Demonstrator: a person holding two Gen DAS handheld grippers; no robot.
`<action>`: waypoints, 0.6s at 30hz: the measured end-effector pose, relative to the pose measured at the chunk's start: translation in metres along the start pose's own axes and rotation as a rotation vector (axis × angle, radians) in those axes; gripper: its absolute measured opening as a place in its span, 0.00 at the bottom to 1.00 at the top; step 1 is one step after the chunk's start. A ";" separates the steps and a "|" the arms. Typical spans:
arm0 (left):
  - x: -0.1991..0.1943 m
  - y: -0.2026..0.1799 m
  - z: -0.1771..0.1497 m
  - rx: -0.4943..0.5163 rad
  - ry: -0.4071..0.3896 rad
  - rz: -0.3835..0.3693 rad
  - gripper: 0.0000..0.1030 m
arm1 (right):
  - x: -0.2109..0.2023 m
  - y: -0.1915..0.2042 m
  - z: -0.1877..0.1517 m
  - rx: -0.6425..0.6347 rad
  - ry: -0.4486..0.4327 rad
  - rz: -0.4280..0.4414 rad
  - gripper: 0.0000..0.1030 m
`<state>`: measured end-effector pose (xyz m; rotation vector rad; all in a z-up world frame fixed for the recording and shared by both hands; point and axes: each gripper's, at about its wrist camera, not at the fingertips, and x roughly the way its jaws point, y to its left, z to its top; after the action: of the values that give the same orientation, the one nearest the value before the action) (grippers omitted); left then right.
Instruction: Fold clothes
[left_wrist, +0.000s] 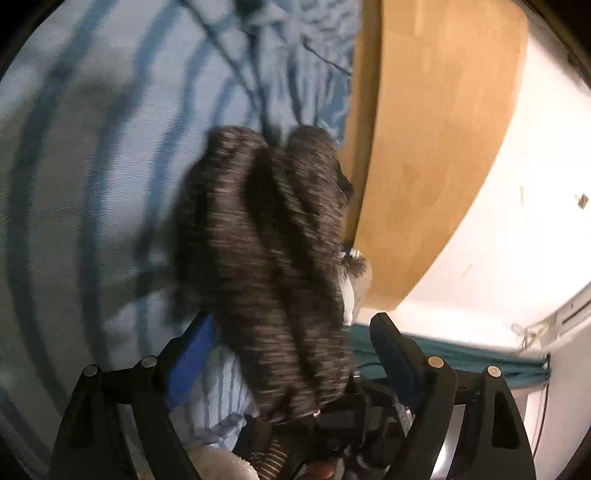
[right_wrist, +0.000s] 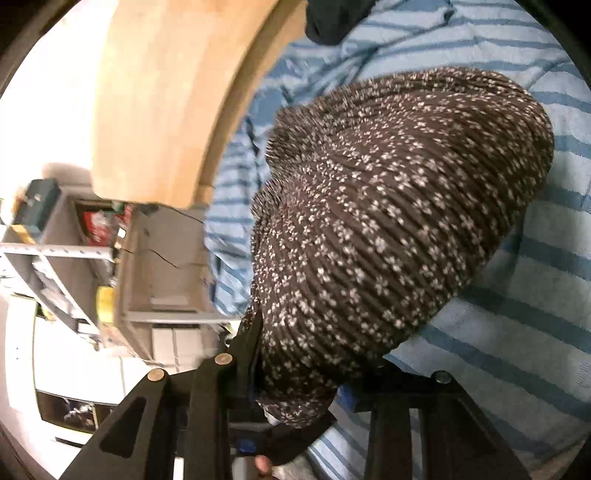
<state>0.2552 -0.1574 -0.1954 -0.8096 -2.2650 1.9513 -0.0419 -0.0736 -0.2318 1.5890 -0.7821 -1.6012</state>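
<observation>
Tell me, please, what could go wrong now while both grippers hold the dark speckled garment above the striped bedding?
The dark speckled garment hangs bunched, so a fold may come out uneven. In the left gripper the fabric sits between widely spread fingers and might slip. The wooden board is close; the cloth could brush it.

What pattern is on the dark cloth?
Dark brown cloth with small whitish flower-like specks; clearest in the right wrist view.

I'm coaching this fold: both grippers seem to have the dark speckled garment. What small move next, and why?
Probably lower it flat onto the striped bedding. The garment hangs bunched from the right hand-held gripper and drapes between the left hand-held gripper's fingers, so no fold line shows yet.
</observation>
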 end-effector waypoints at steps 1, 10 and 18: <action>0.004 -0.003 0.000 0.011 0.010 0.001 0.90 | 0.000 -0.002 -0.005 -0.001 0.011 -0.005 0.35; 0.054 0.003 0.006 -0.030 0.053 0.096 0.93 | -0.015 -0.026 -0.019 0.080 -0.003 0.030 0.36; 0.056 -0.007 0.008 -0.114 0.053 0.107 0.39 | -0.055 -0.055 -0.026 0.185 -0.079 0.055 0.83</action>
<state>0.2017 -0.1420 -0.2076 -1.0025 -2.3664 1.8314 -0.0223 0.0040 -0.2490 1.6253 -1.0338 -1.5977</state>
